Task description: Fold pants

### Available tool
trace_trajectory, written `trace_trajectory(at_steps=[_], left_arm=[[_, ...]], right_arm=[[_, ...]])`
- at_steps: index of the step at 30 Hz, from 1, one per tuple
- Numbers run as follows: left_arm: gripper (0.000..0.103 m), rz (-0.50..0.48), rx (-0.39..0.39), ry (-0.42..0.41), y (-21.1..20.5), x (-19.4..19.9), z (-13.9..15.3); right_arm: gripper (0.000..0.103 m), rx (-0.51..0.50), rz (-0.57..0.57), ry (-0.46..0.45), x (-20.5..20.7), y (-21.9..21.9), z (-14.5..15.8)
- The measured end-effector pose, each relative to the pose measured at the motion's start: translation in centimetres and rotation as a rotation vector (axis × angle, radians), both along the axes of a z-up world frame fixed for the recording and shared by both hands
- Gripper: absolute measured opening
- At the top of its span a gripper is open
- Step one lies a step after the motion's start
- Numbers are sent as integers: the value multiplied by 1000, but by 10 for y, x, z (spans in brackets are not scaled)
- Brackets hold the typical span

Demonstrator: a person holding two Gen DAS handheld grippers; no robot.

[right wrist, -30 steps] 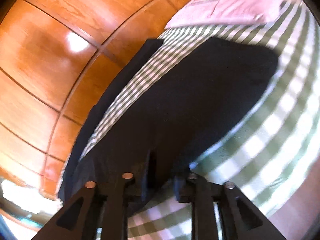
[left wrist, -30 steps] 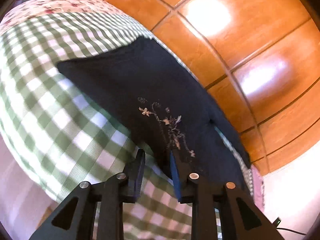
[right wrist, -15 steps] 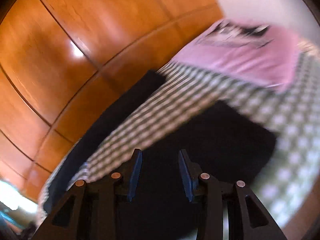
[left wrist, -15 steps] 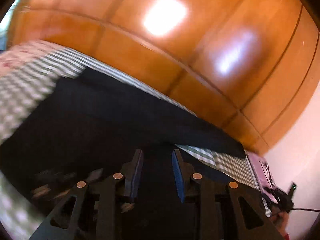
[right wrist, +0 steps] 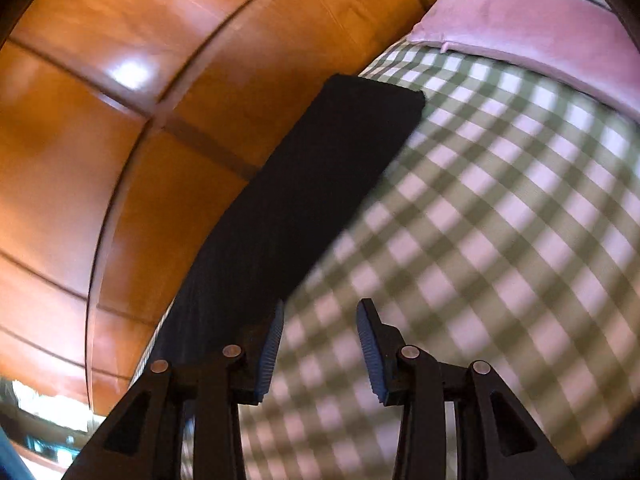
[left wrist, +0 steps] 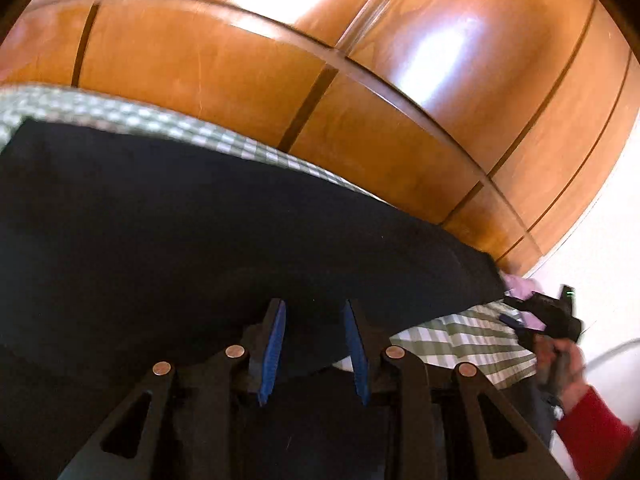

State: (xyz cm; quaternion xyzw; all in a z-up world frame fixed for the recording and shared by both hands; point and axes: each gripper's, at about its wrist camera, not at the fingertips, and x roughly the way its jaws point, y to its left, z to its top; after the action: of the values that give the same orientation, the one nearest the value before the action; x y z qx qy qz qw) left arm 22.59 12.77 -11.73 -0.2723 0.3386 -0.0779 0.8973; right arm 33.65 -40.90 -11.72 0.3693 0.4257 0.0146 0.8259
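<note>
Black pants [left wrist: 200,220] lay on my checked bedcover [right wrist: 500,220]; left gripper [left wrist: 315,344] and right gripper [right wrist: 320,340] both released, nothing between their pads.

Bedroom: checked bedsheet [right wrist: 500,220], wooden wardrobe [left wrist: 240,60]

Writing on the dark pants [left wrist: 208,220]: none I can read.
Pink cloth [right wrist: 532,20] beyond my right claw: a dark print at its far edge, too blurred to read.
Wooden panels [left wrist: 360,92]: bare.
</note>
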Motion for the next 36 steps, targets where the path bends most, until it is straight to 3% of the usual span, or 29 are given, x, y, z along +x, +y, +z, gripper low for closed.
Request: trace_trajectory(at_steps=[4, 11, 18, 21, 23, 28, 29, 33, 36], left_arm=[[31, 10, -101, -28, 13, -6, -7], [42, -9, -16, -21, -2, -5, -3], [43, -14, -29, -23, 0, -4, -6], [49, -33, -31, -36, -1, -5, -4], [56, -66, -34, -49, -4, -8, -2], [59, -108, -31, -32, -9, -12, 0], [59, -112, -40, -23, -8, -12, 0], [59, -130, -41, 28, -4, -12, 3], [59, -145, 15, 62, -4, -9, 11]], right_arm=[[39, 17, -57, 2, 29, -6, -5], [19, 47, -147, 6, 52, -11, -15], [14, -29, -182, -20, -1, -15, 11], [14, -44, -214, -20, -30, -23, 17], [14, -69, -248, -17, -48, -30, 16], [14, -123, -280, 28, -74, -31, 8], [15, -170, -261, 22, -76, -24, 12], [42, -372, -248, -3, -84, 10, 41], [42, -497, -154, -80, -90, 46, 63]])
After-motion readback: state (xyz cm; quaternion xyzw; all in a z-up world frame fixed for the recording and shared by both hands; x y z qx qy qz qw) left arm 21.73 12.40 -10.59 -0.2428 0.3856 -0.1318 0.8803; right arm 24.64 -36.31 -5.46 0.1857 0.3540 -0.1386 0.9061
